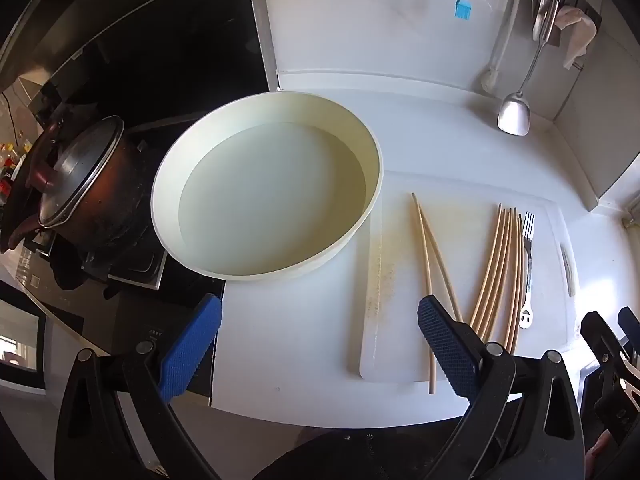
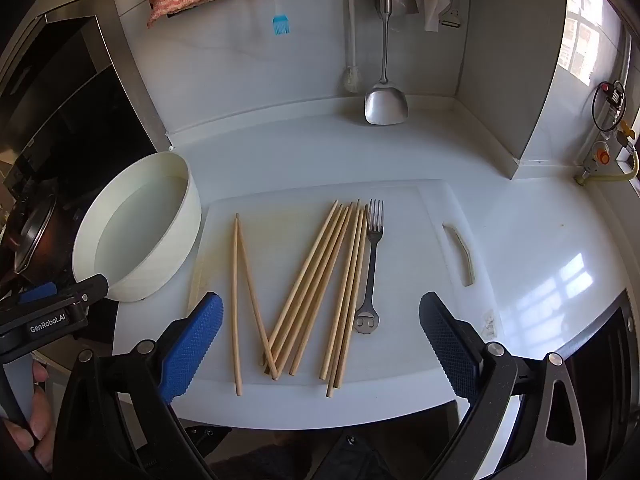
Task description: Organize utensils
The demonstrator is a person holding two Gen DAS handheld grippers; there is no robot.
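Observation:
Several wooden chopsticks (image 2: 316, 288) lie spread on a white cutting board (image 2: 416, 248), with a metal fork (image 2: 372, 264) just right of them. A separate pair of chopsticks (image 2: 240, 292) lies further left. A round white tub (image 2: 180, 236) stands left of the board. My right gripper (image 2: 320, 344) is open and empty, above the near ends of the chopsticks. My left gripper (image 1: 320, 344) is open and empty, in front of the tub (image 1: 372, 196), with the chopsticks (image 1: 496, 276) and fork (image 1: 528, 264) to its right.
A dark lidded pot (image 1: 84, 196) sits on the stove at left. A steel spatula (image 2: 386, 100), a blue silicone brush (image 2: 280, 20), a white brush and cloths hang on the back wall. A wall corner juts out at right (image 2: 516, 120).

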